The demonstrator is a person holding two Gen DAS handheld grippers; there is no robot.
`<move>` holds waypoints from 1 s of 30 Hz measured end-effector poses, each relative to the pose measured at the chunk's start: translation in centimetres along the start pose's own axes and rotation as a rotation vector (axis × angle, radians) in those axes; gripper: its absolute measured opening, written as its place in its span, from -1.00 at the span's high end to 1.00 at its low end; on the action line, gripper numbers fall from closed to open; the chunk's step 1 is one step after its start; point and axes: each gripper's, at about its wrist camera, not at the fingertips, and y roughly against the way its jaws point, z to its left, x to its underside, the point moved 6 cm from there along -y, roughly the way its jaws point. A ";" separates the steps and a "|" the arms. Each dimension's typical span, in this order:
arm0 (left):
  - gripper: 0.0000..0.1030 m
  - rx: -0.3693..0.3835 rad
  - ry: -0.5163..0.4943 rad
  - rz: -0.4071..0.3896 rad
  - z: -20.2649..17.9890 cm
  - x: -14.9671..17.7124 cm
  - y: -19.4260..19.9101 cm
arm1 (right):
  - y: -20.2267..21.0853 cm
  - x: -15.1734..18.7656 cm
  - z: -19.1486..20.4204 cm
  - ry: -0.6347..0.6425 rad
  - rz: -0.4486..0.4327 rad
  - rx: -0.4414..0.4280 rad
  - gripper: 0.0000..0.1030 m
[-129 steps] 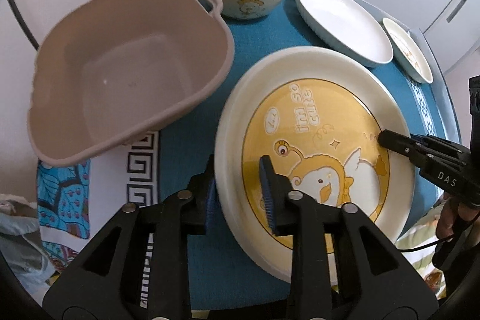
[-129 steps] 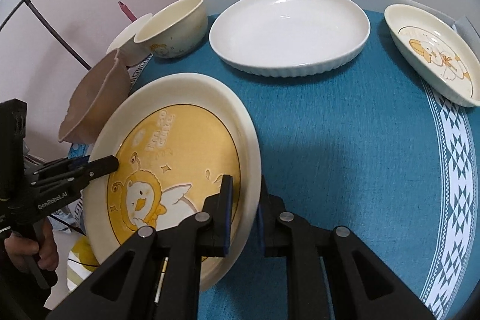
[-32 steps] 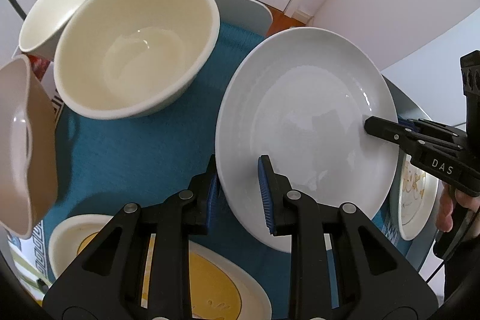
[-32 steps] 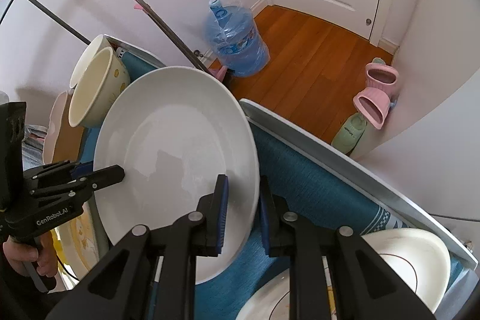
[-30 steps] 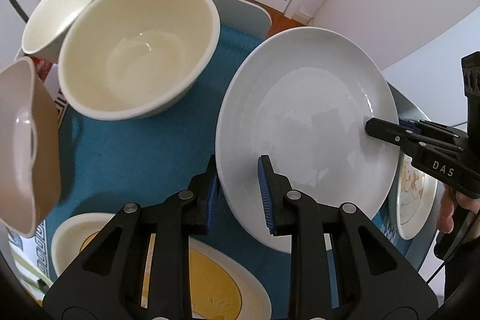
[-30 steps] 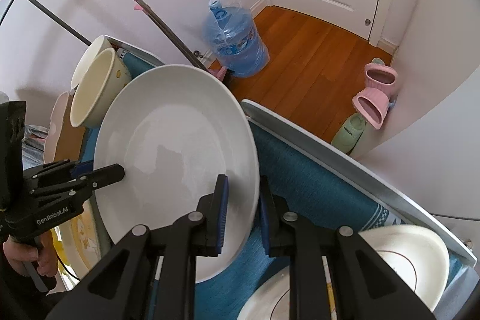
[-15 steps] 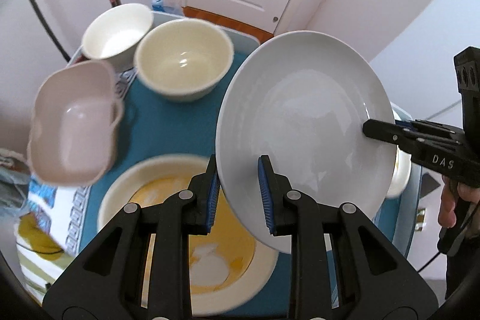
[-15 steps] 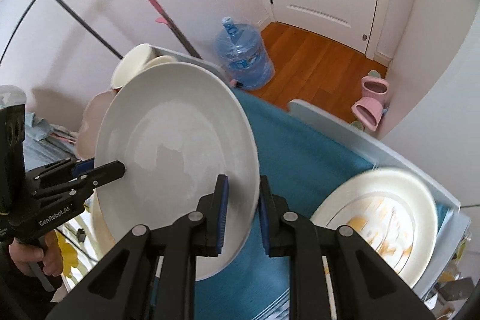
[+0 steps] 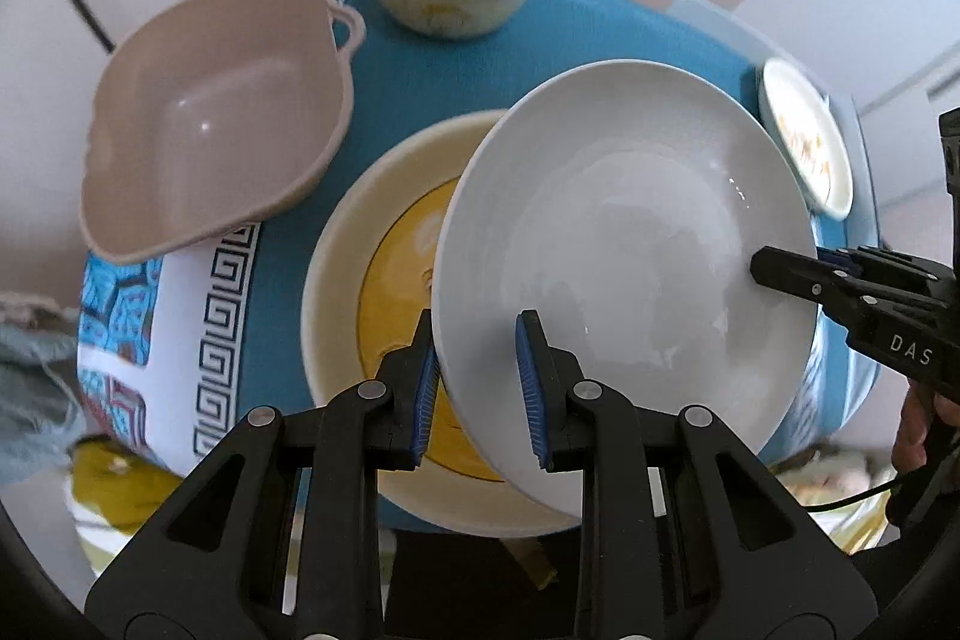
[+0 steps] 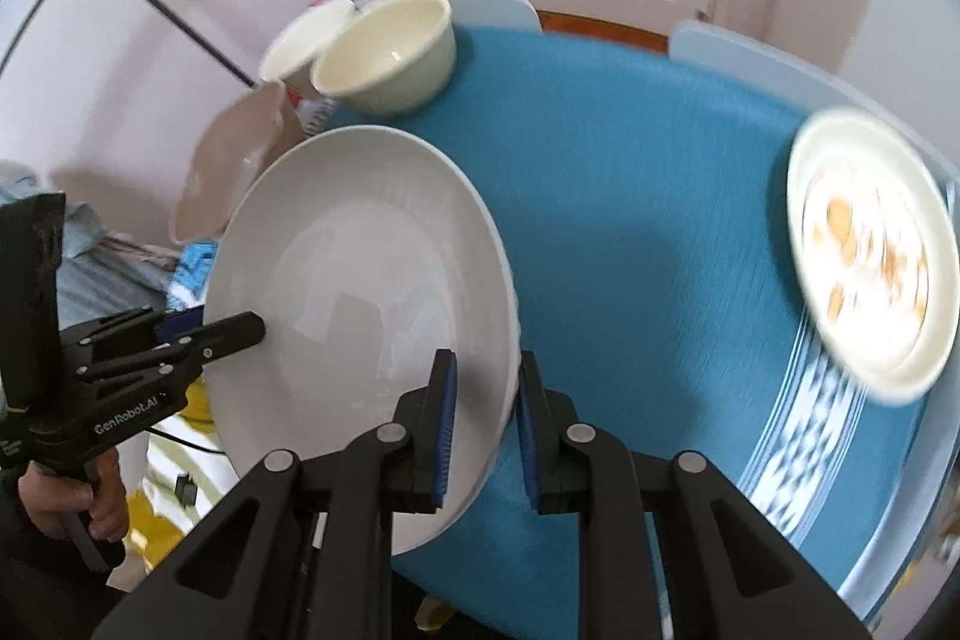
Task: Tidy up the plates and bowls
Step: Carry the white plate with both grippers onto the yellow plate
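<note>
White plate (image 9: 624, 244) above the yellow plate (image 9: 384, 292)
Both grippers, left (image 9: 477, 370) and right (image 10: 483, 418), pinch its rim (opposite sides); uneven lowering may chip them.

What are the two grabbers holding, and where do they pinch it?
Both hold the white plate by its rim: the left gripper pinches one edge, the right gripper the opposite edge.
</note>
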 end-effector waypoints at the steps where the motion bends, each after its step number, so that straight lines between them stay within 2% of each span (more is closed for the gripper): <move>1: 0.57 0.004 -0.026 0.008 0.4 -0.1 -0.5 | -0.3 0.3 0.1 -0.028 0.000 0.011 0.66; 10: 0.57 -0.034 -0.212 0.072 1.1 -0.2 -3.2 | -1.0 0.5 1.5 -0.129 -0.047 0.113 0.66; 21: 0.57 -0.150 -0.440 0.017 -0.1 0.2 -2.5 | -1.4 1.7 3.1 -0.129 -0.092 0.260 0.66; 30: 0.57 -0.193 -0.507 -0.021 -0.3 0.6 -2.0 | -1.8 2.3 3.5 -0.141 -0.111 0.297 0.66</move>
